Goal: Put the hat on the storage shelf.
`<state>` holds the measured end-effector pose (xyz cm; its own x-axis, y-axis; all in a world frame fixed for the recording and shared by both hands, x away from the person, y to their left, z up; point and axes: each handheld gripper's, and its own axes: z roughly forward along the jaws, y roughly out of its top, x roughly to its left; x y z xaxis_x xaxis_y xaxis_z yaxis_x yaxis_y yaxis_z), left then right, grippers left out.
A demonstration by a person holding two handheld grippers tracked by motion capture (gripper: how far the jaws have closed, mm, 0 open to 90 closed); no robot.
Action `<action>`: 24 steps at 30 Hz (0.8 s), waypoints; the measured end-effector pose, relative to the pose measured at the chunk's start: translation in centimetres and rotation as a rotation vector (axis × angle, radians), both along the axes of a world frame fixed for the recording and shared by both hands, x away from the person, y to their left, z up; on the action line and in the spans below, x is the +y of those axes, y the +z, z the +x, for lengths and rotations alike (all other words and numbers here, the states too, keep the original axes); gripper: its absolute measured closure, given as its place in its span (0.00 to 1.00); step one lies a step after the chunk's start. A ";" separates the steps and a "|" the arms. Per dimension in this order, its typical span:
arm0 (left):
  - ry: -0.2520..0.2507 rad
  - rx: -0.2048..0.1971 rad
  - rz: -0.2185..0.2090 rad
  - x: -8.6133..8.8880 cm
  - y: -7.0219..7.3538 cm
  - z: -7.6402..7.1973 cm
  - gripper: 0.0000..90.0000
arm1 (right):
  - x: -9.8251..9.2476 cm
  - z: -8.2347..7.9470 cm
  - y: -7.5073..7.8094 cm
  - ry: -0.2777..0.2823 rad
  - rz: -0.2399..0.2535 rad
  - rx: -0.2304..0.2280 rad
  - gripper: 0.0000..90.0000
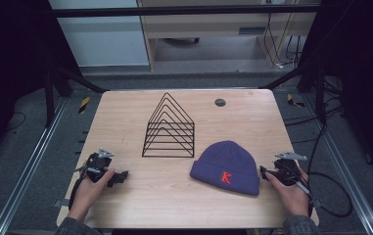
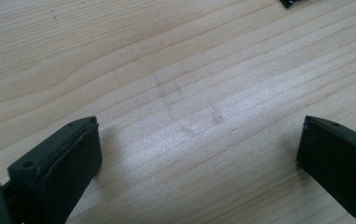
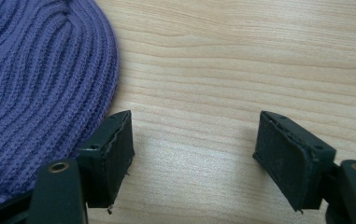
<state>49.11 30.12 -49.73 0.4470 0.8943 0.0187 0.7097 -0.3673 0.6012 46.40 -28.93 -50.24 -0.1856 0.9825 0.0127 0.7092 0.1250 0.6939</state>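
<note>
Both hands rested low at table's (image 1: 125, 105) near edge. Left gripper (image 1: 118, 177) gaped wide, empty; right gripper (image 1: 263, 172) gaped beside beanie (image 1: 228, 166). Beanie lay flat, crown toward rack (image 1: 169, 129), cuff toward person.

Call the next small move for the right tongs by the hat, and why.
Probably slide the right tongs a little toward the purple hat so its edge comes between the jaws. They stand open over bare table, with the knit edge just outside one jaw, so closing now would likely catch nothing. The left tongs are open too, well away from the hat.
</note>
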 end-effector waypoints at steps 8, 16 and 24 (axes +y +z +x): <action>-0.015 -0.023 -0.016 0.1 -0.2 -0.8 0.00 | 0.5 0.9 0.8 0.003 0.000 -0.019 0.29; -0.015 -0.028 -0.017 0.0 -0.3 -1.1 0.00 | 2.1 2.6 3.0 0.050 -0.002 -0.070 0.22; -0.026 -0.024 -0.012 0.0 -0.2 -1.1 0.00 | 4.8 6.7 5.7 0.208 -0.023 -0.005 0.30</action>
